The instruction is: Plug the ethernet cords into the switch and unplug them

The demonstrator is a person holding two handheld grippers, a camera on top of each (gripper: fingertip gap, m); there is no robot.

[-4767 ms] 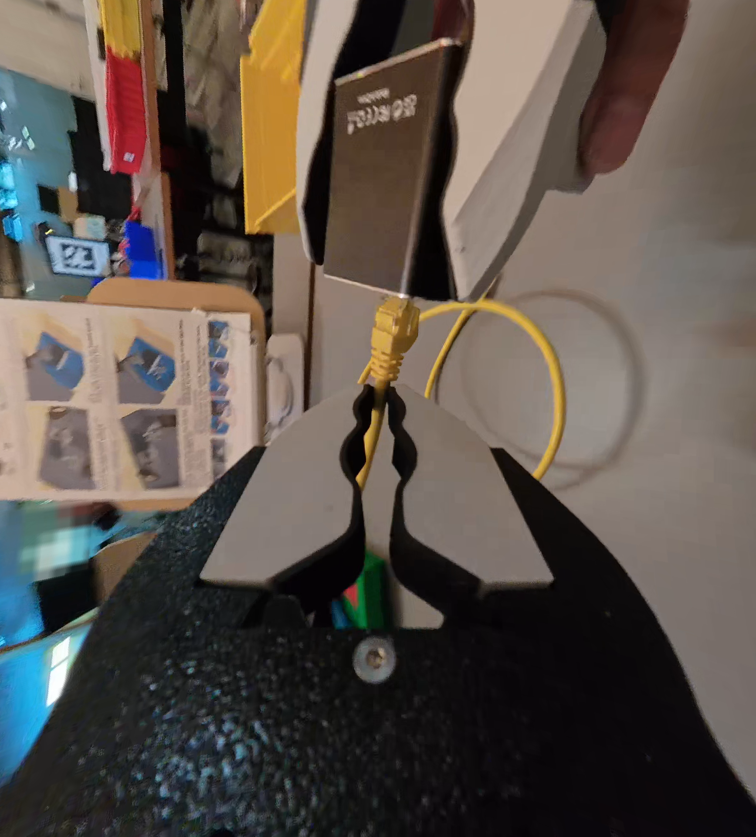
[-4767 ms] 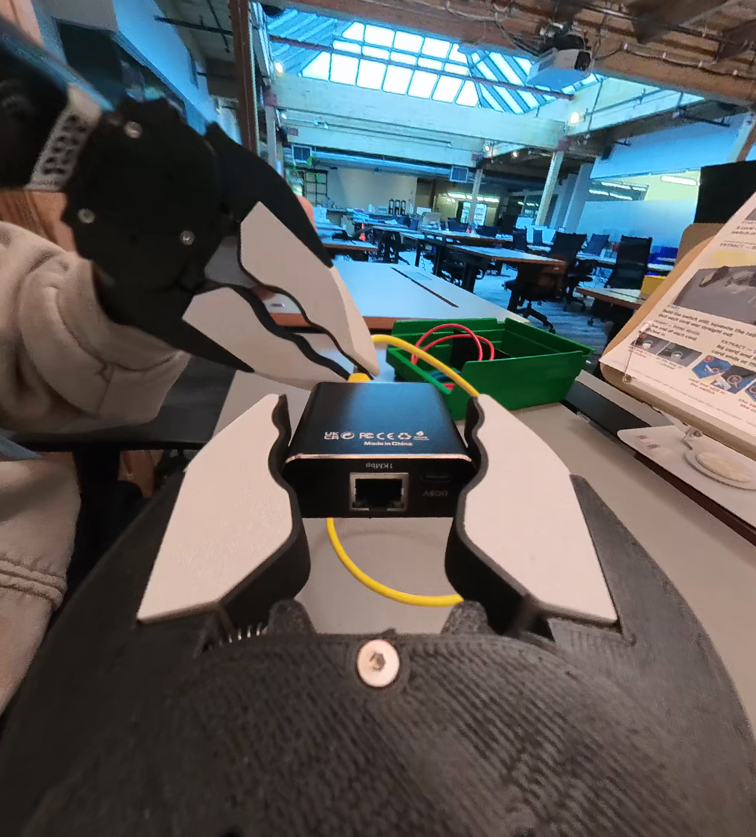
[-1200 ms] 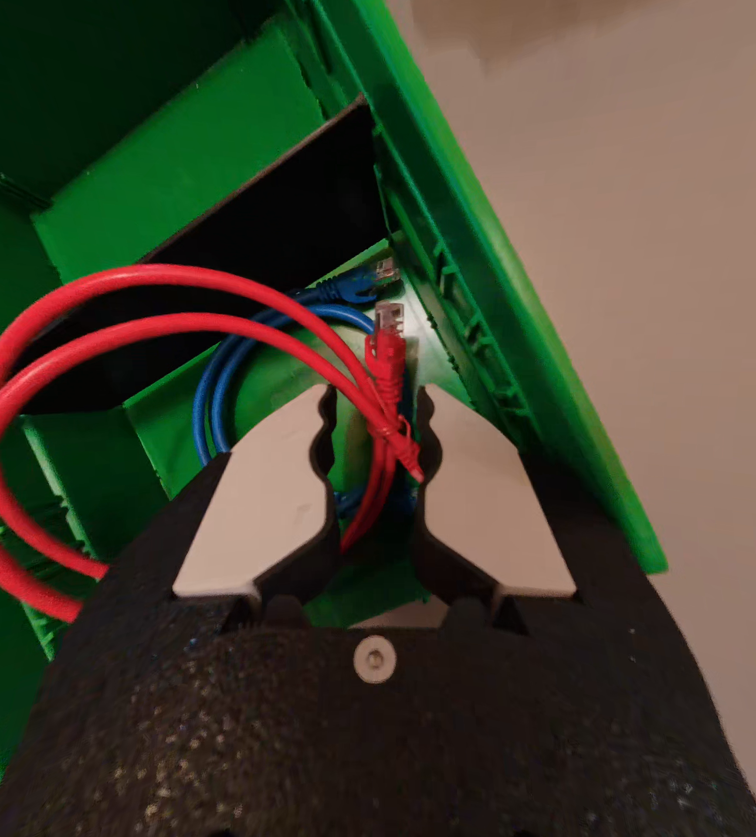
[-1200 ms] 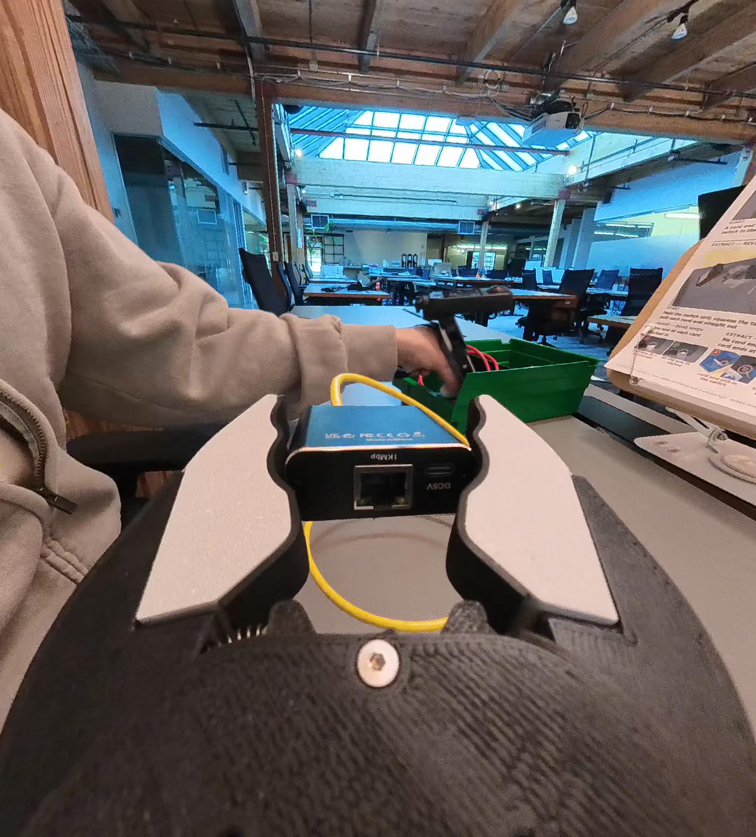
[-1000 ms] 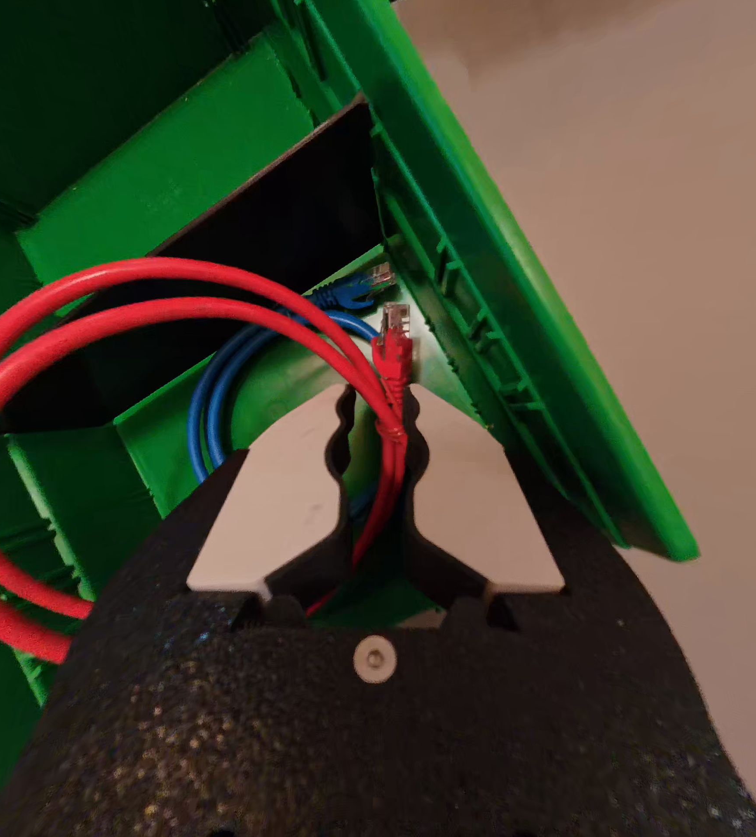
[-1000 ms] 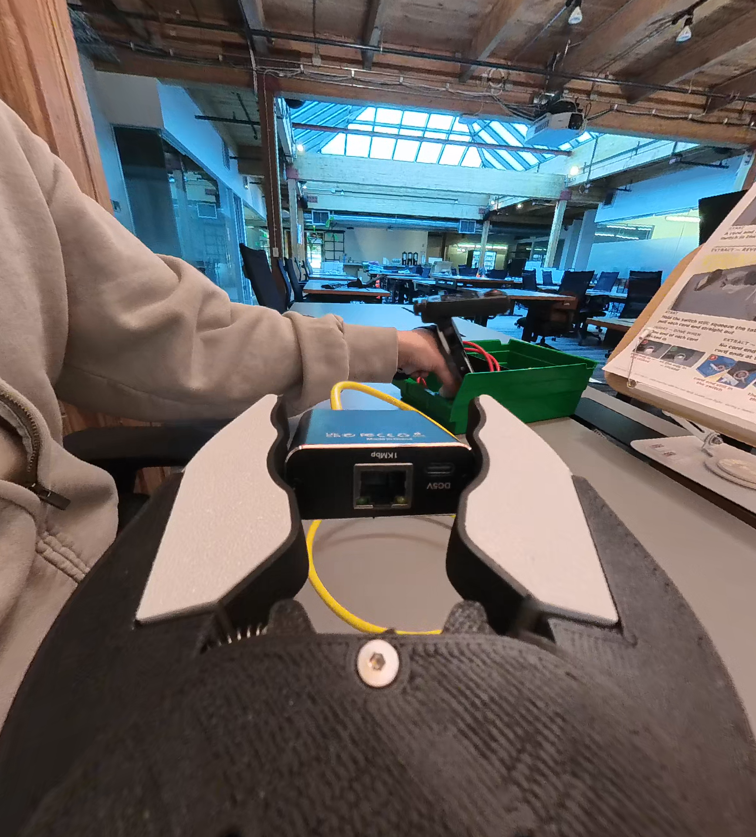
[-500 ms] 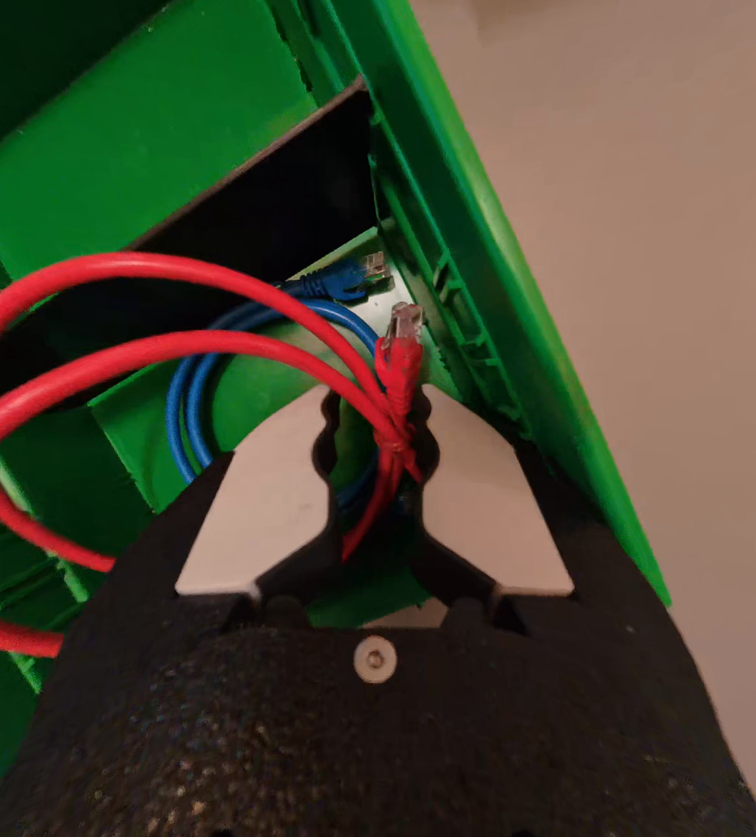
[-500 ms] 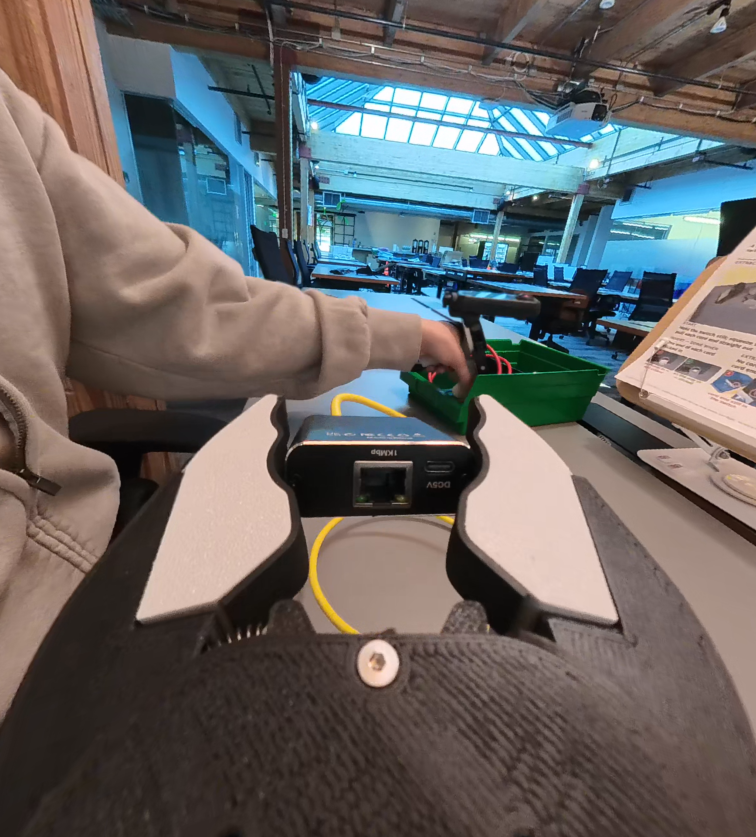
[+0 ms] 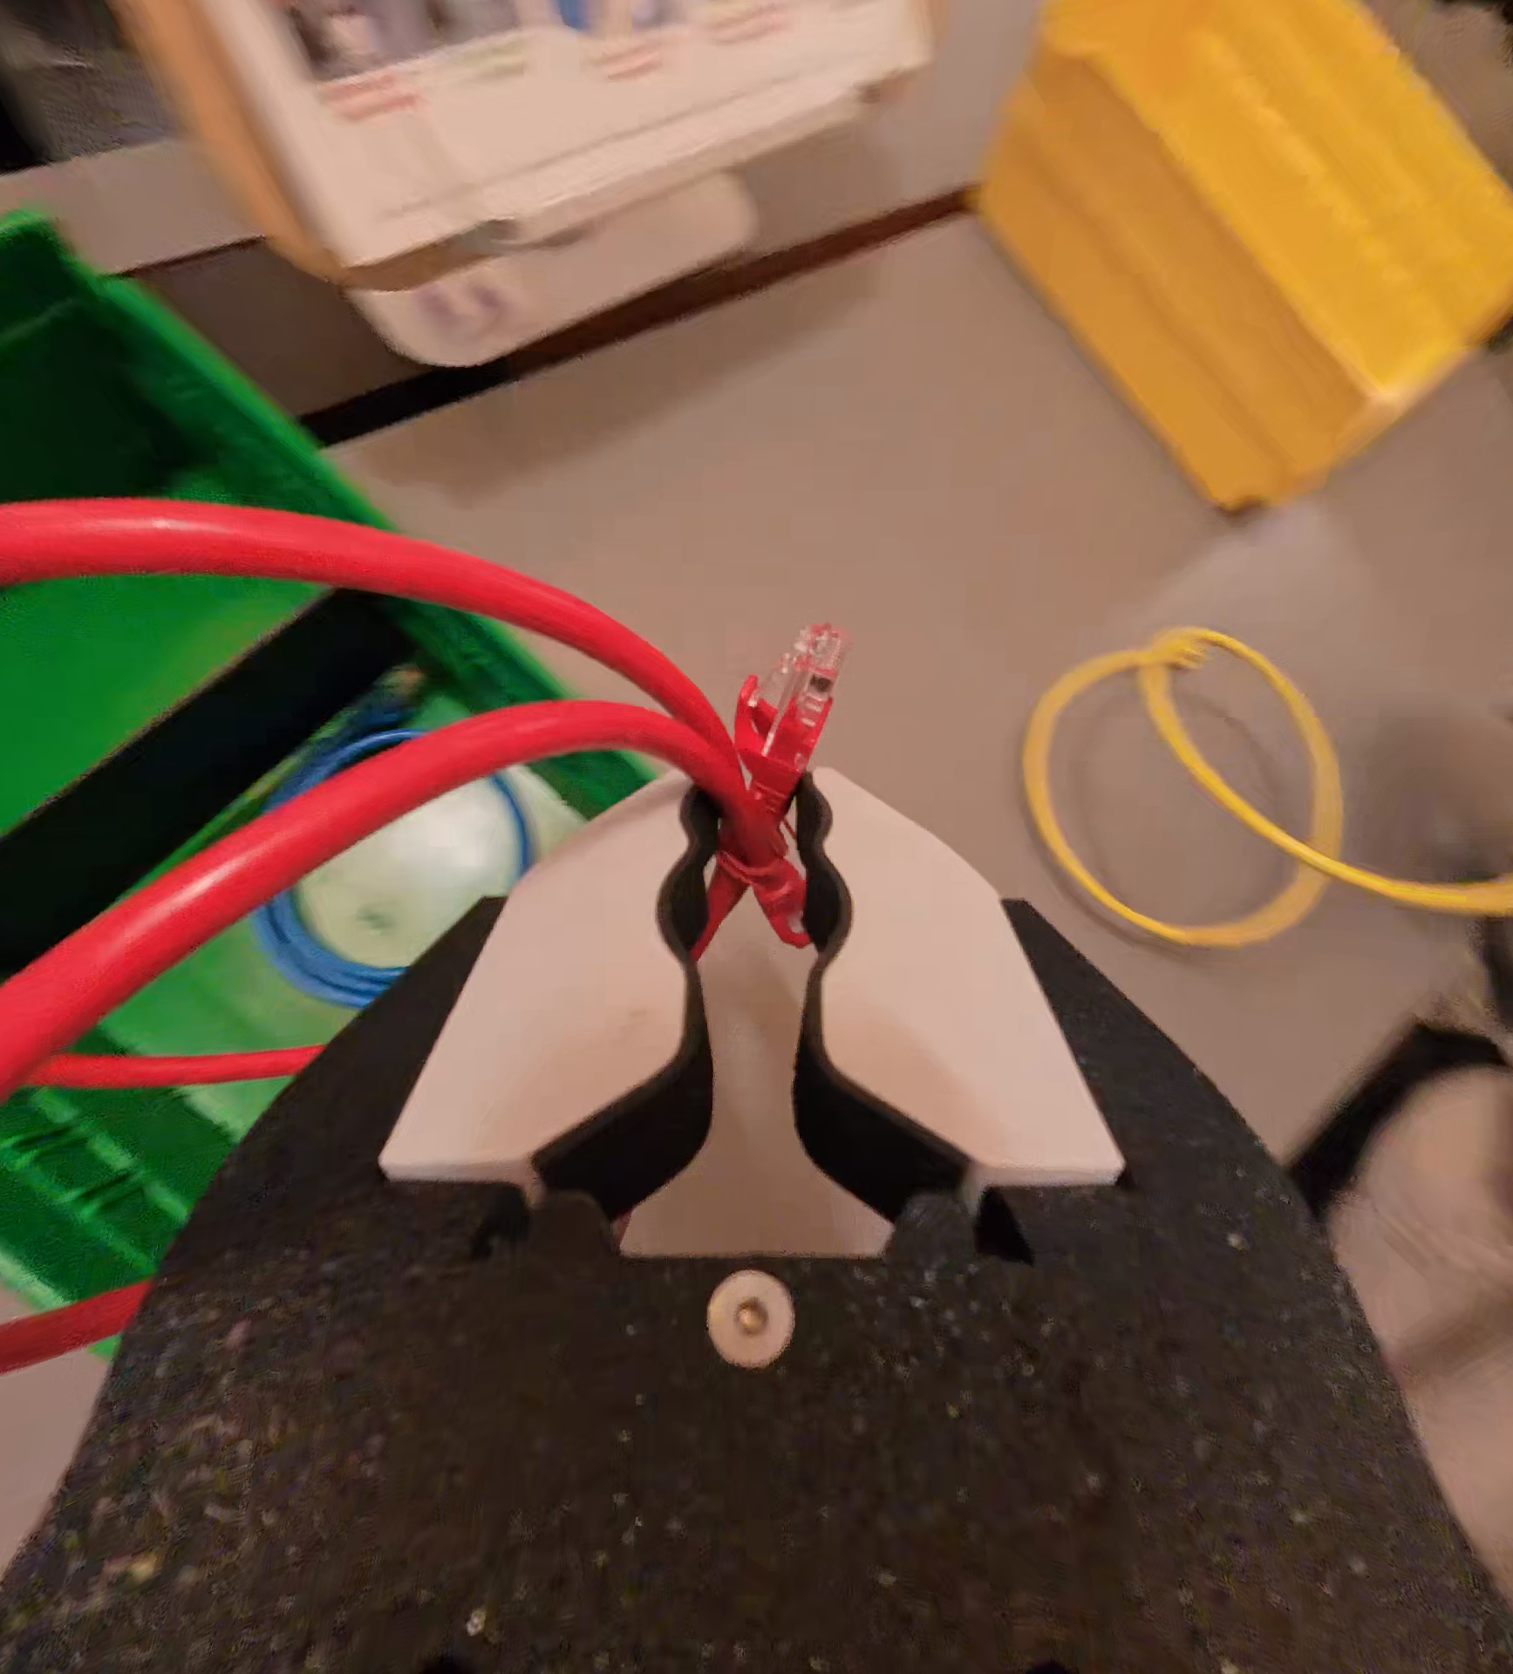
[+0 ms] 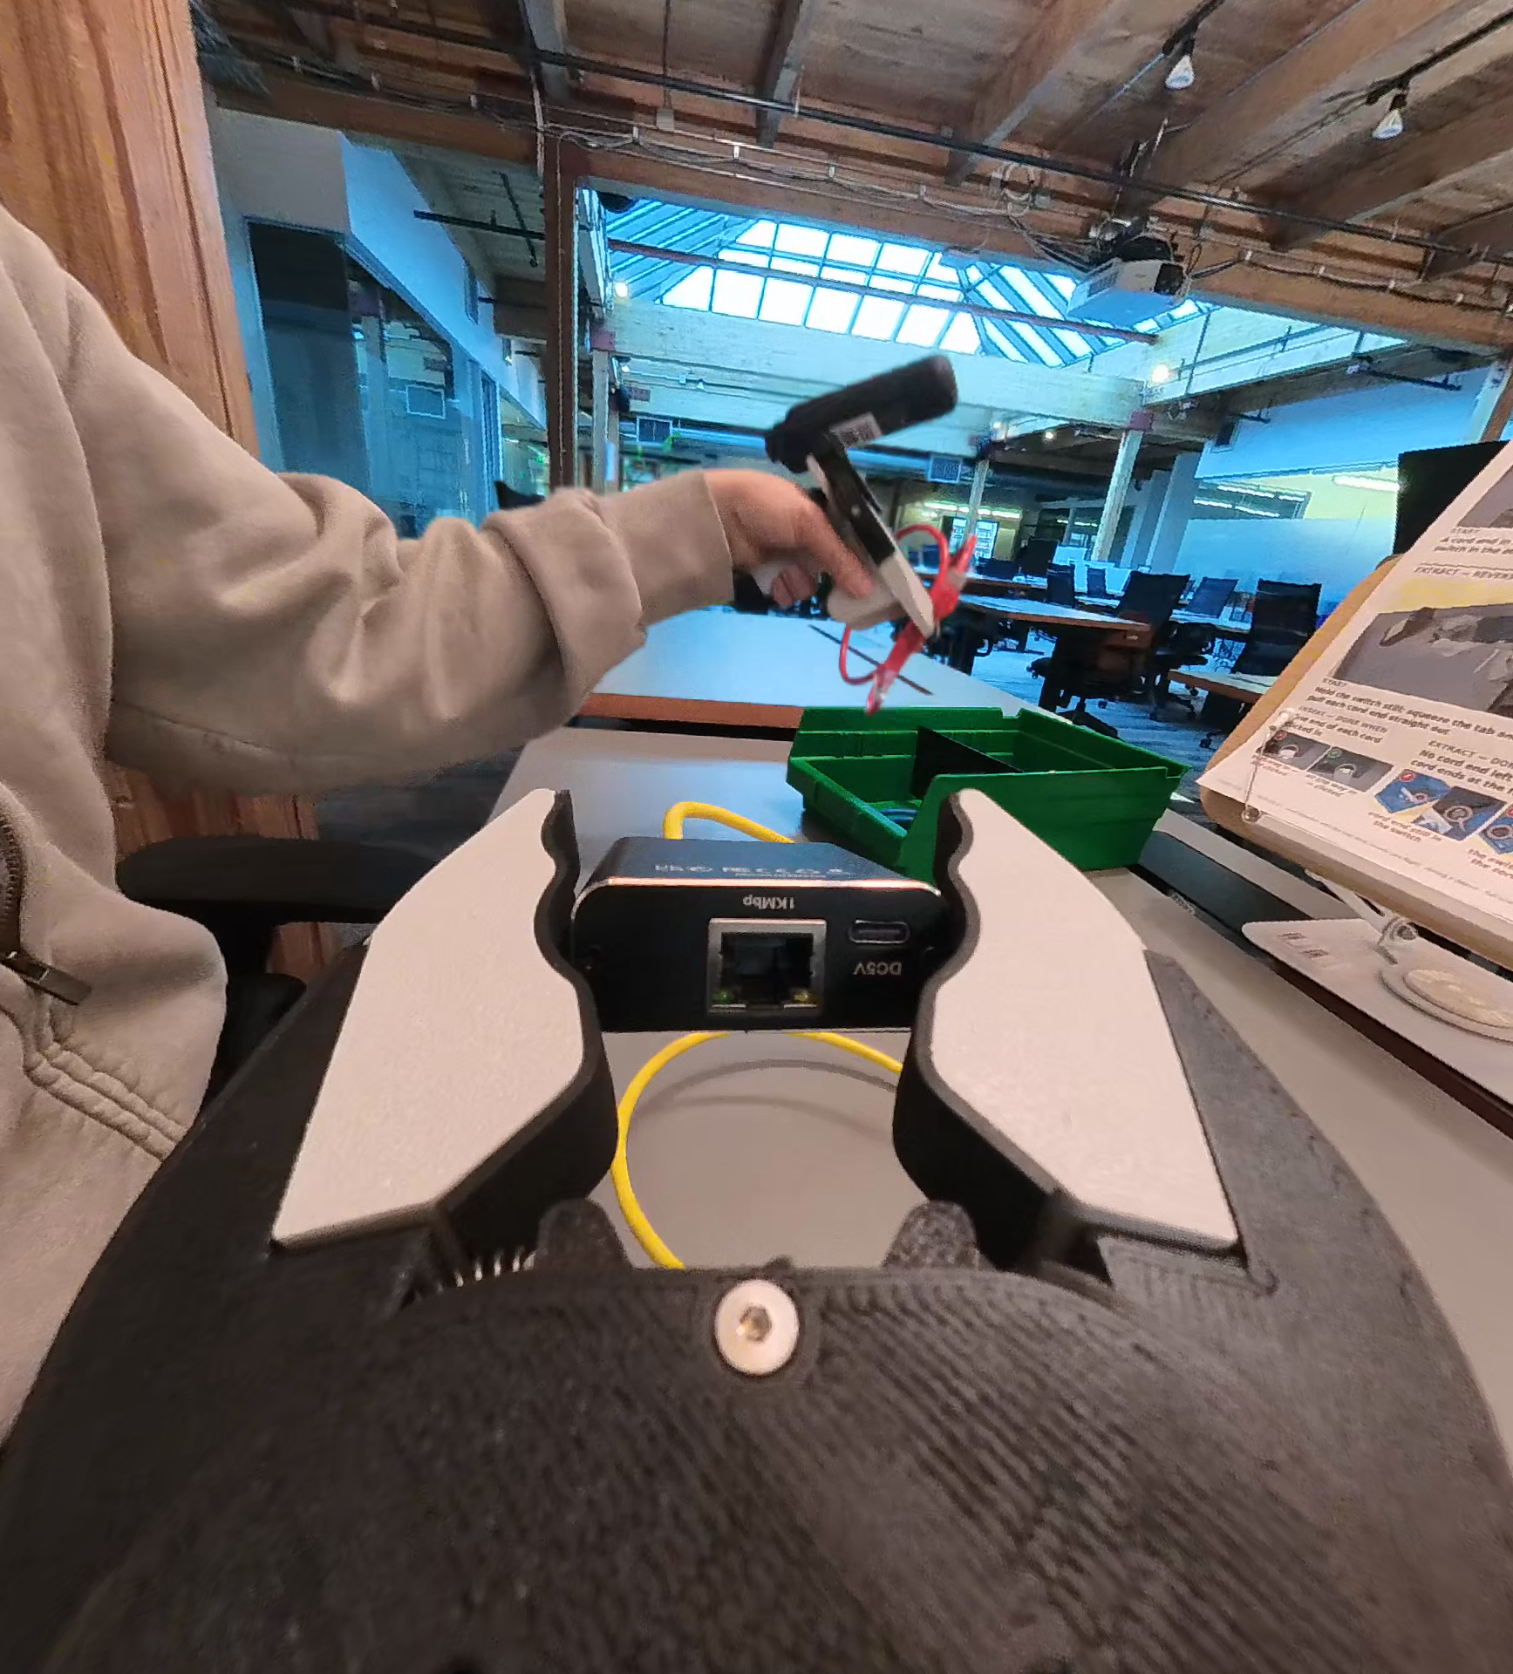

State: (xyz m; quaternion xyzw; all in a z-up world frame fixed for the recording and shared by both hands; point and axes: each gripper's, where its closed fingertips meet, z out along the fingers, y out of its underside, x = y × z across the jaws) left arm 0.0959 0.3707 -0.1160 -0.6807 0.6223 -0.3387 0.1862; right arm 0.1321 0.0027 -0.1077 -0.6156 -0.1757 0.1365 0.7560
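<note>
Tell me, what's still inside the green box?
In the green box, a coiled blue cord lies at the bottom beside a black divider. The red cord, held by the left gripper, loops above and hides part of the inside.

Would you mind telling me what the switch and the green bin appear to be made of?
The switch looks like dark brushed metal, possibly anodised aluminium: its top has a satin sheen. The front face is matt black, likely plastic. The green bin looks like moulded plastic, with ribbed walls and a uniform glossy colour.
</note>
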